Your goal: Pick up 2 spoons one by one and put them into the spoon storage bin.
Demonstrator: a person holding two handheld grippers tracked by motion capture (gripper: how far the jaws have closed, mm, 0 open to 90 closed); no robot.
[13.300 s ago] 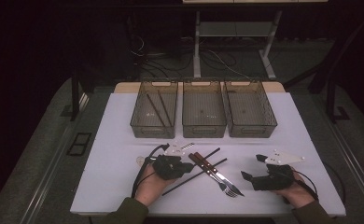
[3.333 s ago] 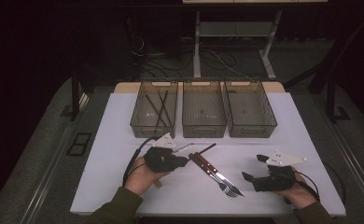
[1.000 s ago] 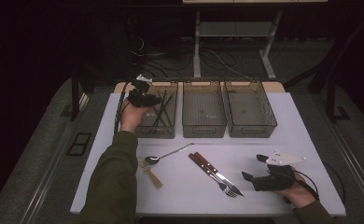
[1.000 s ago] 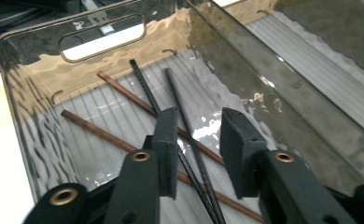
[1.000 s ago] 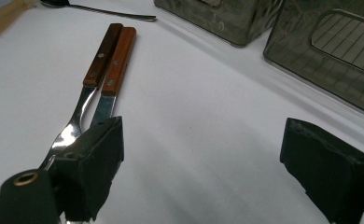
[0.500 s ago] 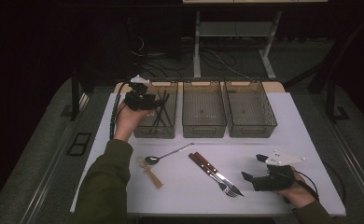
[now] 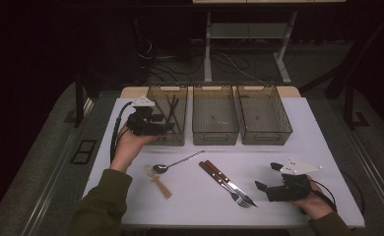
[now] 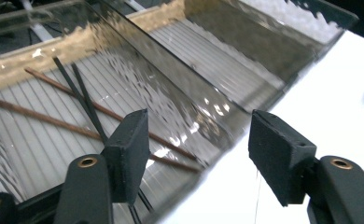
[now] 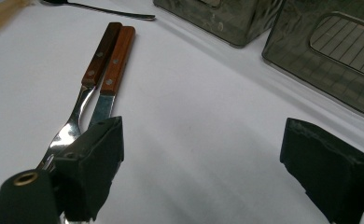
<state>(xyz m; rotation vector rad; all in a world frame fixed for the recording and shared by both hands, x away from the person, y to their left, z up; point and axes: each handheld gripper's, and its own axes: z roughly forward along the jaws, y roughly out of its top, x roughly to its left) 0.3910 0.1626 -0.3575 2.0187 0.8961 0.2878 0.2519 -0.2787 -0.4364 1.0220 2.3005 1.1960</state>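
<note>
While the left gripper [image 7: 168,127] hangs at the near left corner of the left bin [image 7: 166,139], its jaws have just been opening and now stand apart with nothing between them. From the left gripper view, the 2 black pads [image 8: 129,151] straddle that bin's near wall, 1 over the ribbed floor and the other over the white worktop [image 7: 303,132] outside. Inside the left bin lie the chopsticks [image 8: 84,105]: a black pair and a brown pair, crossing each other on the floor, close to the gripper's inner pad but not touched by it.

3 clear bins stand in a row along the far edge of the worktop; the middle bin [image 7: 214,137] and the right bin [image 7: 266,135] look bare inside. A person's left hand [image 7: 128,145], in an olive sleeve, carries the left gripper from below.

Toward the near edge, roughly in the middle, a knife [image 7: 218,176] and a fork [image 7: 232,189] with wooden handles lie side by side, touching, their tips pointing at the near right. Just left of them lies a metal spoon [image 7: 177,162], and near its bowl a small wooden spoon [image 7: 159,183].

At the near right corner the right gripper [image 7: 268,176] rests on the worktop, released, with its jaws wide and empty. In the right gripper view its left pad [image 9: 98,161] sits just over the fork's prongs, and I cannot tell whether it touches them.
</note>
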